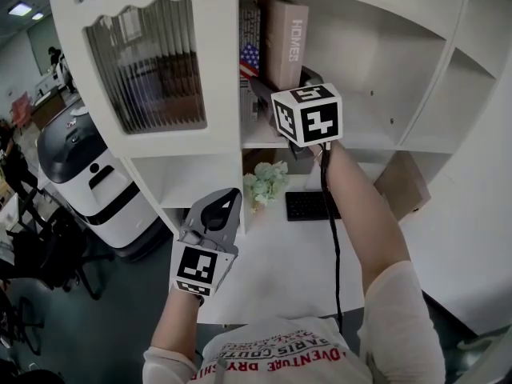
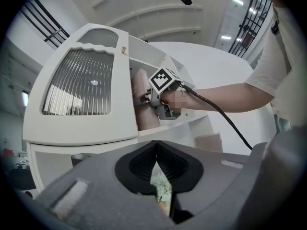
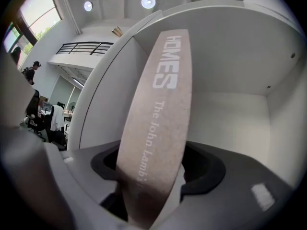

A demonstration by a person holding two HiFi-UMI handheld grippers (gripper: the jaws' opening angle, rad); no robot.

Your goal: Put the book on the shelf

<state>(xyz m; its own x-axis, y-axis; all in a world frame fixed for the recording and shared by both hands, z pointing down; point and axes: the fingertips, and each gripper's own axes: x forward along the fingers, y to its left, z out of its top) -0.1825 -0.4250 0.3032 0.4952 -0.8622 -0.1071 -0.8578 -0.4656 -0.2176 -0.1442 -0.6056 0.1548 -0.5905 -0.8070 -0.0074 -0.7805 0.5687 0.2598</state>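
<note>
**Book on upper shelf, right claw loose around it**

- Book (image 1: 286, 42): tan spine lettered "HOMES", standing on end in the upper open compartment of the white shelf unit (image 1: 384, 138). It sits just beside a flag-patterned book (image 1: 250, 54) on its left.
- Right claw (image 1: 282, 86): reaches level into that compartment, marker cube (image 1: 308, 114) facing up. In the right gripper view the spine runs between the jaws. They stand part-way apart, with a sliver of white showing on the right side, so there is no firm squeeze.
- Left claw (image 1: 228, 202): held low in front of the unit, over the edge of the white bench (image 1: 288, 262). Its jaw tips meet, with nothing gripped.
- Bench carries a keyboard (image 1: 308, 206) and pale flowers (image 1: 266, 184).
- Ribbed-glass cabinet door (image 1: 148, 66) to the left of the books.
</note>
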